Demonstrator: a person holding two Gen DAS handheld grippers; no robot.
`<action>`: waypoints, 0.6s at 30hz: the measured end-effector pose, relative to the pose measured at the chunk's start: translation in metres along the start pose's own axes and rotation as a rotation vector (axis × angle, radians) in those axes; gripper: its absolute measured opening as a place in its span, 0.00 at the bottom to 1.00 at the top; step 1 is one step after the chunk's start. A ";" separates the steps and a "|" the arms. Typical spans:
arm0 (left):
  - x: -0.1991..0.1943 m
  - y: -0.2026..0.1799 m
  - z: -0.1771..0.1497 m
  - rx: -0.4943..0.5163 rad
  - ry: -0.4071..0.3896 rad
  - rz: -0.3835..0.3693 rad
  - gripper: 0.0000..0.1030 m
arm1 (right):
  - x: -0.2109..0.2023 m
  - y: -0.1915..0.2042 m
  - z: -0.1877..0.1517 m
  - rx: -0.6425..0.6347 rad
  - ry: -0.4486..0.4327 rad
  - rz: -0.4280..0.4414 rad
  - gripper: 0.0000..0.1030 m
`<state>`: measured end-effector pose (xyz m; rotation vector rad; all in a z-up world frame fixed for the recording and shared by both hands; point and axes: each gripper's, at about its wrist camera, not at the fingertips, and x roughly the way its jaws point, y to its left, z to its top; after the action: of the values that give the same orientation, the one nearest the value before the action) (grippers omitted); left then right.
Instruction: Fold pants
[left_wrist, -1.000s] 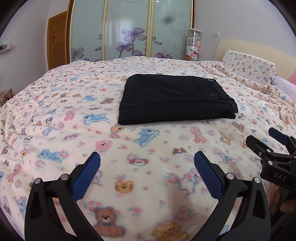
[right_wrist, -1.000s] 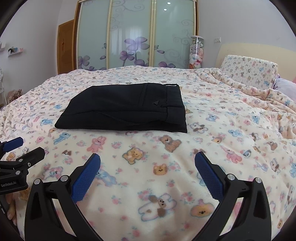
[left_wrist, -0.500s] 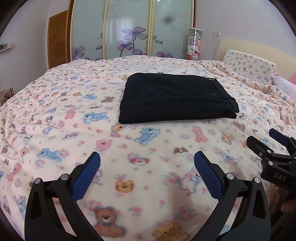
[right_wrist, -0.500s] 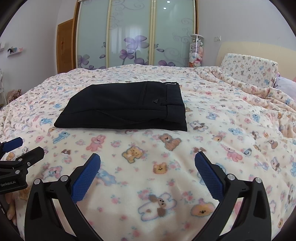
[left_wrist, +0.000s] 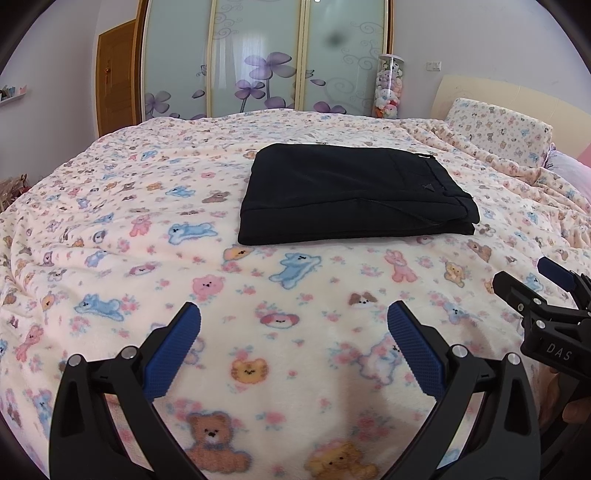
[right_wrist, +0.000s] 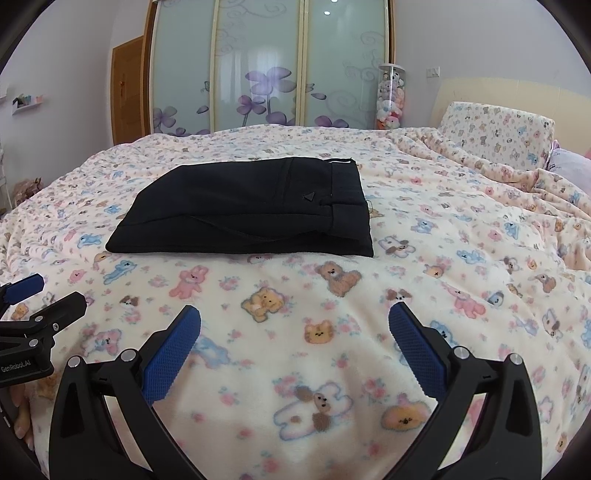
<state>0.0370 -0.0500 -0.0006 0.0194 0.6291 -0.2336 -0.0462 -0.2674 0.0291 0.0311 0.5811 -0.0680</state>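
Black pants lie folded into a flat rectangle on the bed, waistband at the right end; they also show in the right wrist view. My left gripper is open and empty, hovering over the blanket well short of the pants. My right gripper is open and empty too, at the same distance. The right gripper also shows at the right edge of the left wrist view, and the left gripper at the left edge of the right wrist view.
The bed is covered by a cream blanket with cartoon animals. A matching pillow and headboard stand at the right. Sliding wardrobe doors with purple flowers and a tube of plush toys stand behind the bed.
Both grippers have drifted slightly, so the pants sit a little lower in both views. Both stay open and empty.
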 end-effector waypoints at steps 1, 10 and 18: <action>0.000 0.000 0.000 0.000 0.000 0.000 0.98 | 0.000 -0.001 0.000 0.001 0.002 0.001 0.99; 0.000 0.001 -0.001 0.003 0.000 0.003 0.98 | 0.006 -0.007 0.004 0.005 0.013 0.007 0.99; 0.000 0.001 -0.001 0.003 -0.001 0.000 0.98 | 0.011 -0.011 0.006 0.006 0.024 0.011 0.99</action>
<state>0.0373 -0.0488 -0.0014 0.0223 0.6275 -0.2348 -0.0348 -0.2788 0.0282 0.0413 0.6043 -0.0593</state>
